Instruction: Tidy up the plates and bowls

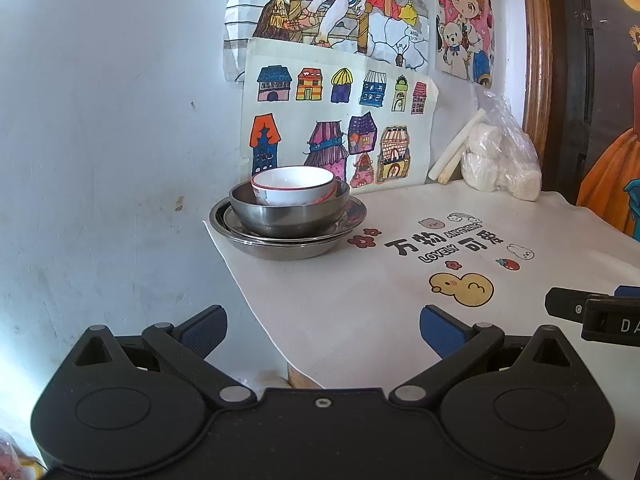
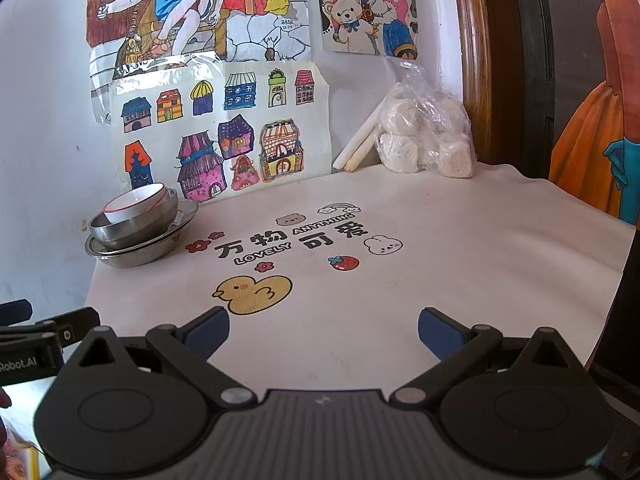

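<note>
From the left wrist view, the left gripper [image 1: 323,330] hangs with jaws spread wide and empty, facing a white bowl [image 1: 294,185] nested in a steel bowl [image 1: 288,210] atop stacked steel plates [image 1: 280,240] at the bench [image 1: 360,320] corner by the wall. From the right wrist view, the right gripper [image 2: 323,330] is likewise wide open and empty over the duck print [image 2: 252,288], the stack well off to its left.

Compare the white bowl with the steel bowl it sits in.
The white bowl is glazed white with a red line at its rim; the steel bowl is bare grey metal. The white bowl is smaller and sits inside the wider steel bowl. The white bowl leans to one side, while the steel bowl sits level on the steel plates. Both are round, open side up, and part of one stack at the table's far left corner.
</note>
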The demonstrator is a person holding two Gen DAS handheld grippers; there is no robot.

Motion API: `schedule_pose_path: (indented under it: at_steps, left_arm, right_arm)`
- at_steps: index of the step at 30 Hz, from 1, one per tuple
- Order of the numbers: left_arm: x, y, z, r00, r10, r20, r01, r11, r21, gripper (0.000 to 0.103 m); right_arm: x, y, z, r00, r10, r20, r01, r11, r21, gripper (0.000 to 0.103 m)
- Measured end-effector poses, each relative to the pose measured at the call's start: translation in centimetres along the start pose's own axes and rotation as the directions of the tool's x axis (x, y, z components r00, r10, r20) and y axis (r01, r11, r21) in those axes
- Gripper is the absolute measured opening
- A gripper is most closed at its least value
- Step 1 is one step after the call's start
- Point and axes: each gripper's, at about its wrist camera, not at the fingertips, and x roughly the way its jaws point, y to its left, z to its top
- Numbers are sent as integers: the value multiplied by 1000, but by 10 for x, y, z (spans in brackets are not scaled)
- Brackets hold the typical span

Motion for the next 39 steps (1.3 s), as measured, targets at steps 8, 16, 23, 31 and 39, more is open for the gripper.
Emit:
schedule_pose_path:
  at_steps: [8, 16, 23, 31, 39]
  left_arm:
    - [1, 0, 0, 1000, 2, 0, -2, 1000, -1, 102]
    - [0, -1, -1, 1000, 2, 0, -2, 1000, 0, 102]
    - [0, -1, -1, 1000, 2, 0, -2, 1000, 1, 102]
    - [0, -2, -1, 1000, 4, 6, -4, 1000, 0, 102]
    - [0, -3, 0, 1000, 2, 4, -2, 1000, 7, 102]
  right_arm:
    - [-1, -1, 0, 1000, 0, 3, 0, 1000, 0, 103]
    - [-1, -1, 0, 1000, 0, 4, 0, 1000, 0, 103]
    - [-3, -1, 1, 1000, -1, 7, 1, 1000, 0, 103]
    - [-3, 0, 1, 1000, 3, 6, -3, 1000, -5, 103]
    - [-3, 0, 1, 1000, 4, 6, -4, 1000, -6, 103]
